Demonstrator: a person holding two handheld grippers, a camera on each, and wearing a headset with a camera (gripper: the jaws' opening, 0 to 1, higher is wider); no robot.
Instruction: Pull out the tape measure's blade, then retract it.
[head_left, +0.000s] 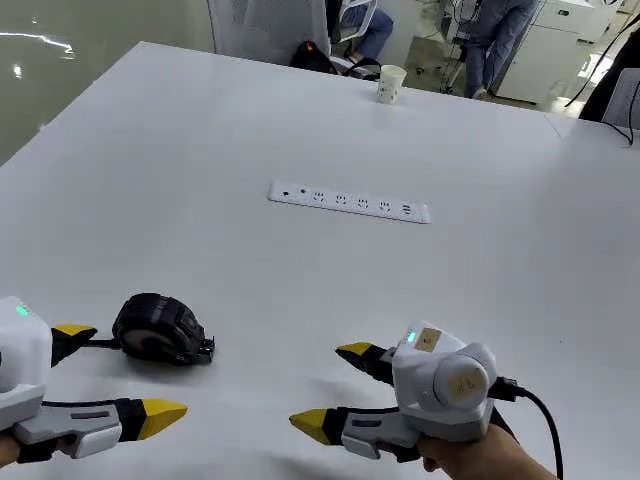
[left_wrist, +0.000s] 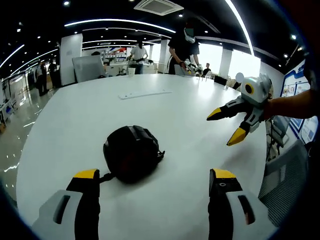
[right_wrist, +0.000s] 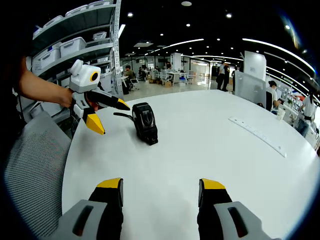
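Black tape measure, white table, white power strip

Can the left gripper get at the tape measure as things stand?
Likely yes. The left gripper is open, the tape measure lies right ahead of its jaws on the table, nothing between them; the right gripper is off to the side.

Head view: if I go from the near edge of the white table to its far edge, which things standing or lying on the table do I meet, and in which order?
round black tape measure → long white power strip → white paper cup
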